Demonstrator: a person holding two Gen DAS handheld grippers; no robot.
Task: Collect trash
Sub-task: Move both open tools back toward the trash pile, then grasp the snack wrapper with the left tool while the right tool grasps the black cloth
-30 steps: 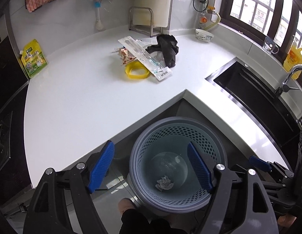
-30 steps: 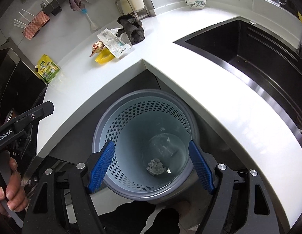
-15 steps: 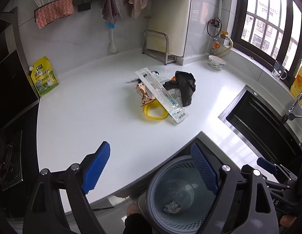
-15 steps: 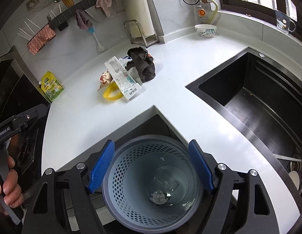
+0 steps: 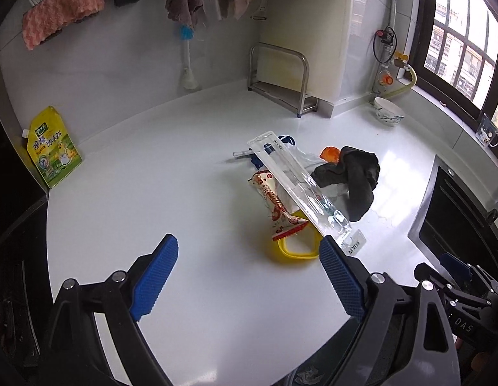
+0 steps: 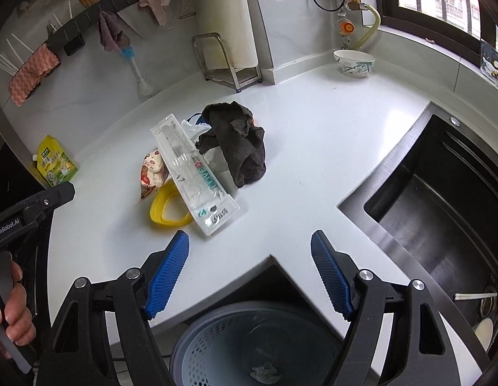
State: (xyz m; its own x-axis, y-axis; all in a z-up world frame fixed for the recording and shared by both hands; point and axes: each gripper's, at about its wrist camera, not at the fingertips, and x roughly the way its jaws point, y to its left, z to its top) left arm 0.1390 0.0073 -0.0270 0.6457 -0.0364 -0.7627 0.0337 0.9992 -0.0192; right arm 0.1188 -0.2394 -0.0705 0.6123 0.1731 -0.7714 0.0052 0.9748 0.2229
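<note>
1. On the white counter (image 5: 184,193), a small heap of trash is being viewed by both wrist cameras: a clear plastic package (image 5: 300,189) is lying across a yellow ring (image 5: 297,251), a printed wrapper (image 5: 276,206) and a dark cloth (image 5: 358,177).
2. Below the counter's edge, the perforated bin (image 6: 258,337) is being kept in the right view, with one crumpled scrap (image 6: 264,372) at its bottom.
3. The left gripper (image 5: 249,273) is being held with jaws spread wide and empty, short of the heap; the right gripper (image 6: 250,273) is likewise being held apart, nothing between its pads.
4. The package is being judged light, stiff and slippery, so its long edges are probably best pinched near the middle.
5. The cloth and wrapper are being judged soft and light; a bunched fold should be taken.
</note>
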